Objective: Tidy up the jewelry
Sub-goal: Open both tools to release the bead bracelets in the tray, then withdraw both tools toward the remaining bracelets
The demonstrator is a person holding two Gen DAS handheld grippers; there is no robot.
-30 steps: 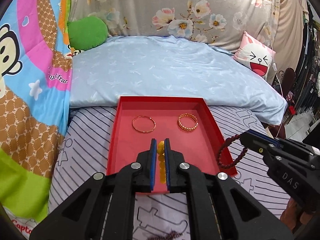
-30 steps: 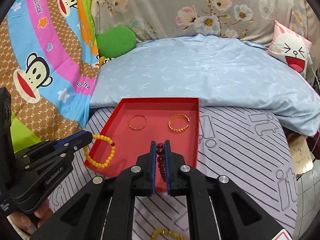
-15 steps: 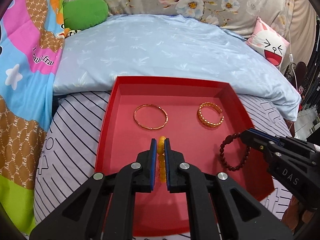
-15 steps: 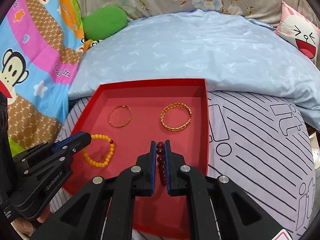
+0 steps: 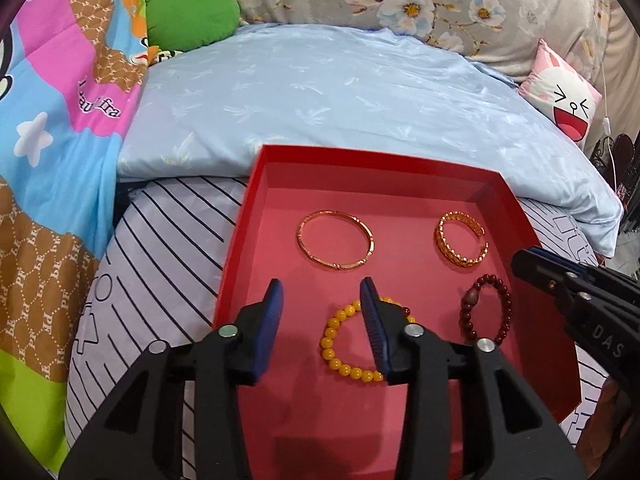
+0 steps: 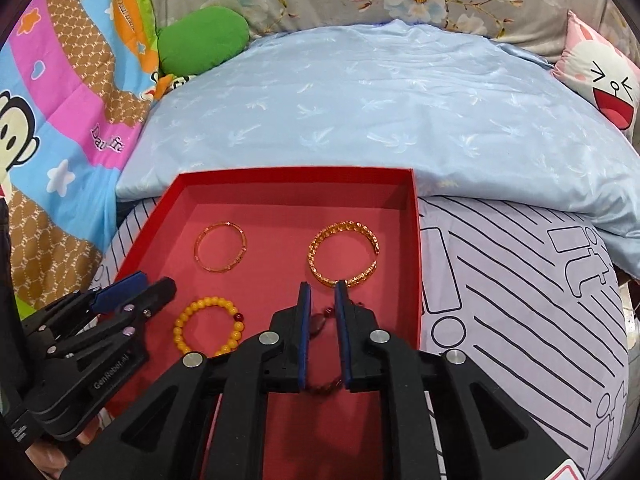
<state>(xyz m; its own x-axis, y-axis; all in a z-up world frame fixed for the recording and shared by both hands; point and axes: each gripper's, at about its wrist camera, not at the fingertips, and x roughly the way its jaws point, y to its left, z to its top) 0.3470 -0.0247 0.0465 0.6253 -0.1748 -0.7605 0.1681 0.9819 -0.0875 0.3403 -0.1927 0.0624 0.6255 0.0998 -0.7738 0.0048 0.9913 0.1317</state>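
A red tray [image 5: 236, 256] [image 6: 414, 240] lies on the bed. It holds a thin gold bangle [image 5: 335, 244] [image 6: 220, 247], a beaded gold cuff [image 5: 461, 244] [image 6: 344, 254], a yellow bead bracelet [image 5: 344, 344] [image 6: 208, 326] and a dark red bead bracelet [image 5: 486, 314] [image 6: 320, 322]. My left gripper [image 5: 322, 292] is open just above the yellow bracelet; it also shows in the right wrist view [image 6: 148, 282]. My right gripper [image 6: 322, 290] is open over the dark red bracelet, which is partly hidden by the fingers; it also shows in the left wrist view [image 5: 524, 262].
The tray sits on a striped lilac sheet [image 5: 160, 248] [image 6: 520, 280]. A light blue duvet [image 5: 340, 92] lies behind it. A cartoon blanket [image 5: 48, 120], a green cushion [image 5: 192, 14] and a pink rabbit pillow [image 5: 560, 92] ring the bed.
Both grippers have opened and let go of their bracelets. The yellow and dark red bracelets now lie on the tray floor, in the front row.
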